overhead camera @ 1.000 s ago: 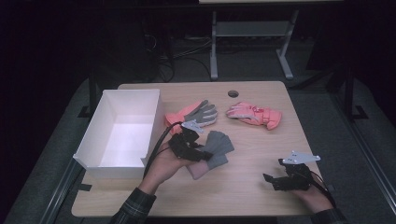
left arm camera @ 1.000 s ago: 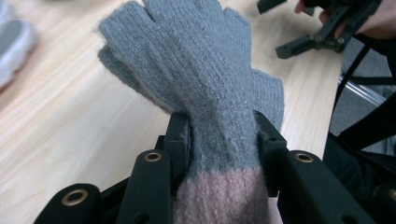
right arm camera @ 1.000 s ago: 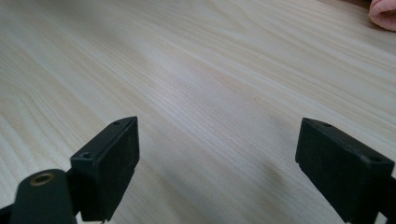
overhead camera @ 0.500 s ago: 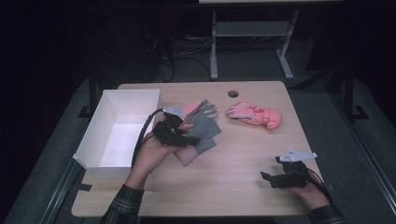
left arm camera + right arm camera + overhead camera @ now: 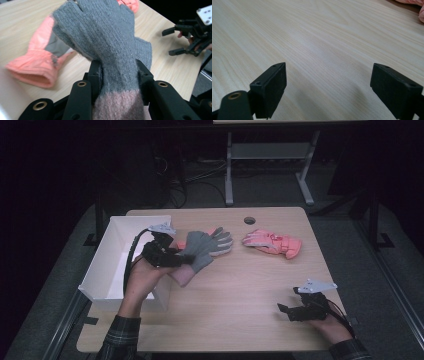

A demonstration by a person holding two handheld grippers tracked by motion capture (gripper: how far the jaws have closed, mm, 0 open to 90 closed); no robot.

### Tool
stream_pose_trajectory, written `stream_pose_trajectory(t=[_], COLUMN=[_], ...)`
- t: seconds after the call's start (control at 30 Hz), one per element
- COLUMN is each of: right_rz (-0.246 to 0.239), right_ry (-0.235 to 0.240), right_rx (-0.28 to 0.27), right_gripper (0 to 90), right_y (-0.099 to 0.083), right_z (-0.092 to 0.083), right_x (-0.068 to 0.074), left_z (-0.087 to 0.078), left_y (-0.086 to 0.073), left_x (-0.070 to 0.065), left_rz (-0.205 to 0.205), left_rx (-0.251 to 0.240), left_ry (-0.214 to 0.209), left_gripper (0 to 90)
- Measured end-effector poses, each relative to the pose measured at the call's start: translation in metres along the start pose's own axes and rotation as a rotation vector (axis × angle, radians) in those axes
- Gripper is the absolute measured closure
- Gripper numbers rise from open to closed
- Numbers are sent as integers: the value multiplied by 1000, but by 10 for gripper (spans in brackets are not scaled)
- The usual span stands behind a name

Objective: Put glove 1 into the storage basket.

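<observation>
- Grey knit glove [image 5: 110, 42], fuzzy and soft with a pink ribbed cuff, is pinched at the wrist by the left gripper [image 5: 172, 257]; its jaws are pressed against both sides of the wool, and the glove is lifted just off the wood beside the white box [image 5: 112, 265] at the tabletop's left edge.
- Judging by that grip and the box close by, the glove looks about to go into the box, which seems to hold nothing yet; so the sorting looks barely begun.
- Salmon padded glove [image 5: 272, 242], smooth and puffy, lies flat near the far edge, right of centre, untouched.
- Another salmon and grey padded glove [image 5: 42, 60] lies partly under the knit one.
- Right gripper [image 5: 290, 310] rests near the right front corner, jaws spread wide over bare pale wood [image 5: 324, 37], holding nothing.
</observation>
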State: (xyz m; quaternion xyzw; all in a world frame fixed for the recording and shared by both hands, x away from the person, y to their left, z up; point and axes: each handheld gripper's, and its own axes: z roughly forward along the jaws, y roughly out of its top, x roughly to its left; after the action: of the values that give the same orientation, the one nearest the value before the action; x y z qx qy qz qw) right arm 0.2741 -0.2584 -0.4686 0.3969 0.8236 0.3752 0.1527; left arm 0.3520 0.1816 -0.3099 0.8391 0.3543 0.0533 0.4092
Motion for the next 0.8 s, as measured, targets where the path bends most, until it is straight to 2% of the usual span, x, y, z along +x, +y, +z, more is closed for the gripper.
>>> stream_pose_trajectory(t=[0.1,0.2,0.23,0.3,0.37,0.43,0.5,0.53,0.6,0.67,0.7,0.8], right_rz=[-2,-5,-5,-6,-5,-5,-6,-7,-8,-9,-9,-9], right_ry=[2,3,3,3,3,3,2,2,3,3,3,3], right_rx=[-1,-3,-4,-3,0,1,1,1,1,1,1,1], right_gripper=[132,132,132,132,132,132,132,133,133,133,133,133], right_y=[0,0,0,0,0,0,0,0,0,0,0,-1], right_z=[0,0,0,0,0,1,1,1,1,1,1,1], right_x=[0,0,0,0,1,1,1,1,1,1,1,1], left_z=[-15,-23,-30,-34,-45,-49,-57,-57,-65,-66,-69,-72], left_y=[-1,-3,-6,-7,-12,-13,-19,-19,-25,-27,-31,-36], left_x=[9,14,20,23,31,33,41,41,49,51,58,65], left_rz=[-15,-25,-38,-44,-71,-75,-101,-101,-126,-133,-144,-163], left_rx=[-36,-49,-60,-68,-94,-97,-118,-118,-130,-130,-126,-126], left_ry=[34,53,75,83,106,113,135,135,178,186,212,235], left_gripper=[648,648,648,648,648,648,648,648,648,648,649,648])
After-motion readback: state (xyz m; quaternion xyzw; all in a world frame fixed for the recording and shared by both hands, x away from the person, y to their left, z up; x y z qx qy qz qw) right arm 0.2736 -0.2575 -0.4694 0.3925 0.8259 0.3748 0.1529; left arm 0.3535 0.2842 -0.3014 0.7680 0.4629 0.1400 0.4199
